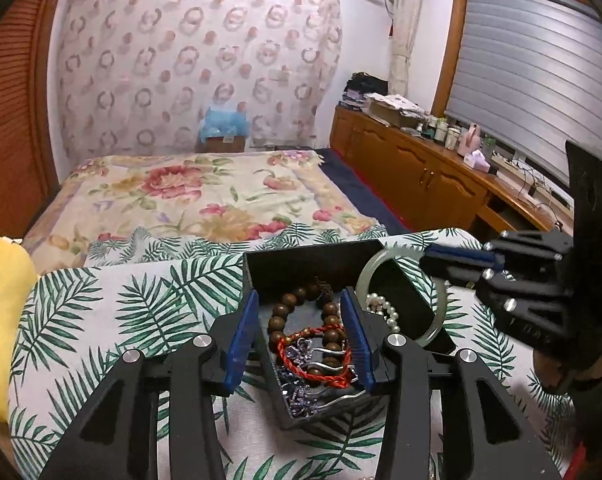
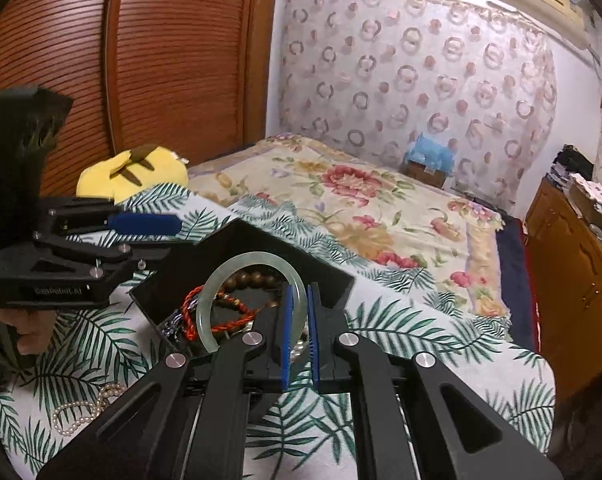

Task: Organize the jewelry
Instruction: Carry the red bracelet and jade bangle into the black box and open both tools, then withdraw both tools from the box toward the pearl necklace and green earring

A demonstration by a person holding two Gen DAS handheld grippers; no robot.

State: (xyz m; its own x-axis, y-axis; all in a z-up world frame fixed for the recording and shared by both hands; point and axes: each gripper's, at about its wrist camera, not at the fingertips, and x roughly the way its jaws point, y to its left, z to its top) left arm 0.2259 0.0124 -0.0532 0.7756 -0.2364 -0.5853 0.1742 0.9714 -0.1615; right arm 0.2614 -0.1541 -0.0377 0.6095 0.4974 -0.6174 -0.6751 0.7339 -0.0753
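A black jewelry box sits on a leaf-print cloth, holding a brown bead bracelet, a red braided cord and silver and purple pieces. My left gripper is open and straddles the box's left wall. My right gripper is shut on a pale green jade bangle, held over the box; the bangle also shows in the left wrist view. A pearl strand lies in the box's right part. Another pearl strand lies on the cloth.
The box stands on a leaf-print covered surface in front of a floral bed. A yellow plush lies at the left. Wooden cabinets with clutter line the right wall, a slatted wardrobe the left.
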